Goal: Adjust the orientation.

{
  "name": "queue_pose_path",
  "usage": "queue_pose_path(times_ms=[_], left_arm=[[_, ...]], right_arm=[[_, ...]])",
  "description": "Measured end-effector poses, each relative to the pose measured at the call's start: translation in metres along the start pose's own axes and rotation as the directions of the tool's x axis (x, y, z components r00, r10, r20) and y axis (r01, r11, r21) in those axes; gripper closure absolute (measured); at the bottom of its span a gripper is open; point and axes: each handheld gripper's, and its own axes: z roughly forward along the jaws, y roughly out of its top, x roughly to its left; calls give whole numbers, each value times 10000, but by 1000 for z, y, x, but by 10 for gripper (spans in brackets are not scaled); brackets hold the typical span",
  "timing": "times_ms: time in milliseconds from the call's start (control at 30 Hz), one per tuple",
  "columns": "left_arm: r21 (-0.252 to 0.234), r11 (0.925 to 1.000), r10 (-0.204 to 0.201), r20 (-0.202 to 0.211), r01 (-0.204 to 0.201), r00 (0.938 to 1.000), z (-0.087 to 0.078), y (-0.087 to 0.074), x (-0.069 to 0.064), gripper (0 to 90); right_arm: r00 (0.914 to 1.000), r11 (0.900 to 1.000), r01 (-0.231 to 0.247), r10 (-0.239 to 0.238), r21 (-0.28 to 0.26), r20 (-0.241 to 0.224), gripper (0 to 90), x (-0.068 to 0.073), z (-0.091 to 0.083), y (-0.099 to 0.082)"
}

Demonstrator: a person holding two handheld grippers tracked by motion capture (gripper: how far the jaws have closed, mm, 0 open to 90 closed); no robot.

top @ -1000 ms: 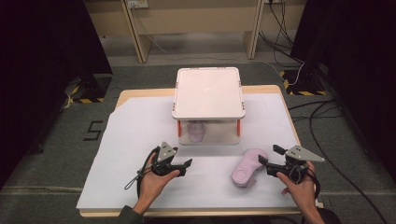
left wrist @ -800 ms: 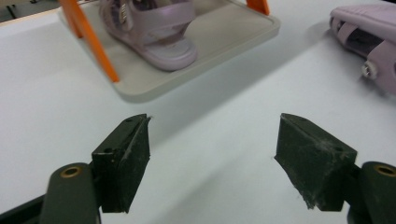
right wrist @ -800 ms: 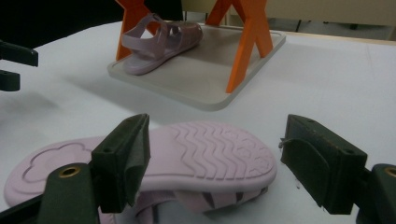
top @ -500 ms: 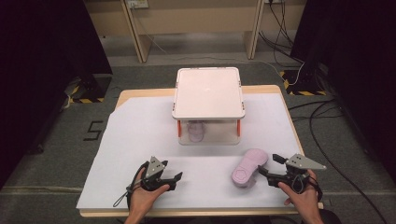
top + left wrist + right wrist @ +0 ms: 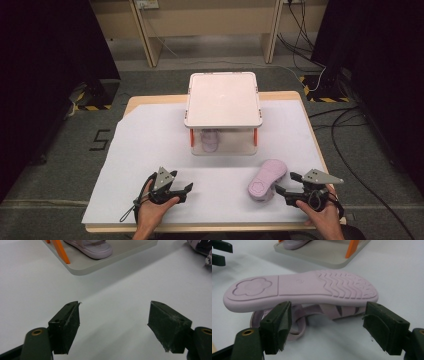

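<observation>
The right gripper (image 5: 283, 184), held in a person's hand at the near edge of the table, has its two black jaws spread wide with nothing pressed between them. Directly ahead of its jaws, just beyond the tips, a pale purple sandal (image 5: 299, 288) lies tipped over, its ridged sole with a flower-shaped heel print facing the gripper and its straps (image 5: 298, 315) on the white sheet beneath. Whether the jaw tips touch it cannot be told.

The left gripper (image 5: 187, 189), well off to the side of the right one, also has its jaws wide apart, with bare white table covering (image 5: 112, 315) between them. Ahead of it and well apart stands a small two-level rack (image 5: 223, 97) with orange posts (image 5: 60, 251). A second purple sandal (image 5: 91, 246) sits upright on the rack's lower shelf, under the white top board.
</observation>
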Motion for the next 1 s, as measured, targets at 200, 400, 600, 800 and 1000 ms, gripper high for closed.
queue_pose_path(times_ms=[200, 400, 600, 800, 1000], left_arm=[[19, 10000, 63, 152, -63, 9999, 1, -1, -1, 248], [141, 9998, 130, 227, -133, 9997, 4, -1, -2, 248], [175, 9997, 154, 273, -159, 9995, 5, -1, -2, 248], [131, 9997, 184, 326, -189, 9993, 5, -1, -2, 248], [35, 9997, 220, 503, -222, 9985, 5, -1, -3, 247]], right_arm=[[9995, 9983, 294, -300, 507, 121, 235, 4, 8, -1], [9978, 9961, 513, -542, 715, 391, 231, 1, 22, 4], [9932, 9955, 877, -900, 346, 735, 304, 1, 31, 14], [9817, 9891, 1442, -1468, 300, 1210, 327, 5, 52, 27], [9457, 9655, 2576, -2602, 390, 1950, 424, 11, 73, 49]])
